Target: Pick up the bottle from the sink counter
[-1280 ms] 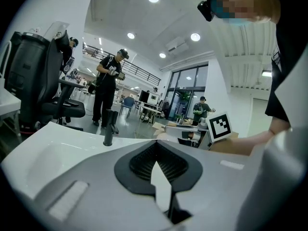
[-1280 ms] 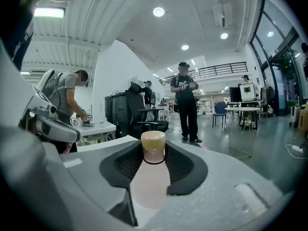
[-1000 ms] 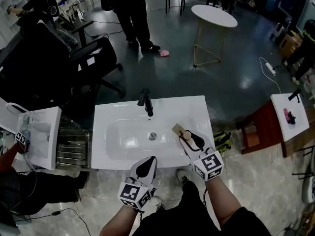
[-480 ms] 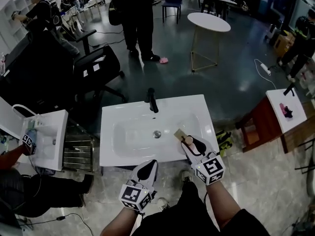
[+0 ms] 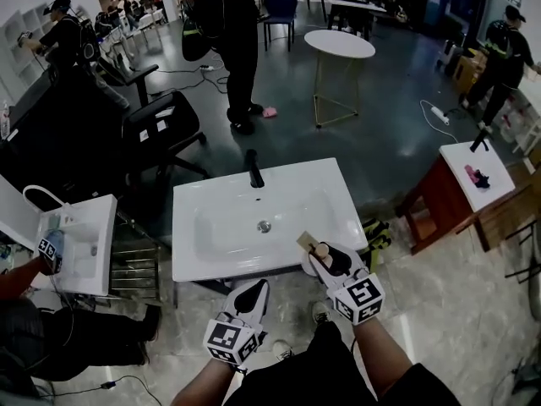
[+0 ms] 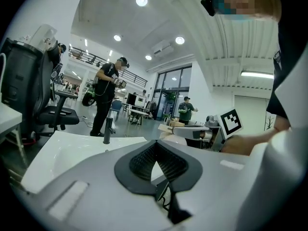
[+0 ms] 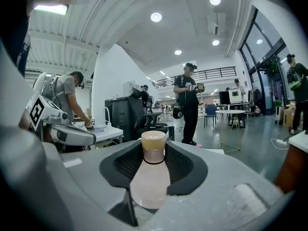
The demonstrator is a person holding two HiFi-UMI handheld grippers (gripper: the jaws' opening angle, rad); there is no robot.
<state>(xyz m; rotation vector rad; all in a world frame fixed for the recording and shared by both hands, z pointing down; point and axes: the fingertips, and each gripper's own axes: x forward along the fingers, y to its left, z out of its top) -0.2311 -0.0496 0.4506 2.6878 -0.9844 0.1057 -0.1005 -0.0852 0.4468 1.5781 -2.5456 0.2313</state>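
A pale pink bottle (image 7: 150,177) with a tan cap (image 7: 153,141) sits between the jaws of my right gripper (image 7: 153,163), which is shut on it. In the head view the bottle (image 5: 319,250) and the right gripper (image 5: 328,259) hang over the front right corner of the white sink counter (image 5: 190,265). A tan flat piece (image 5: 305,241) shows just beyond the cap. My left gripper (image 5: 251,291) hovers in front of the sink's front edge, its jaws shut with nothing in them (image 6: 155,160).
A black faucet (image 5: 253,169) stands at the back of the basin. To the left is a smaller white sink (image 5: 80,244) where another person holds a gripper (image 5: 46,248). Beyond stand a black office chair (image 5: 161,121), a standing person (image 5: 228,41) and a round white table (image 5: 338,45).
The right gripper with the bottle has drawn back toward the sink's front right corner. The left gripper has stayed near the front edge. The head view has shifted.
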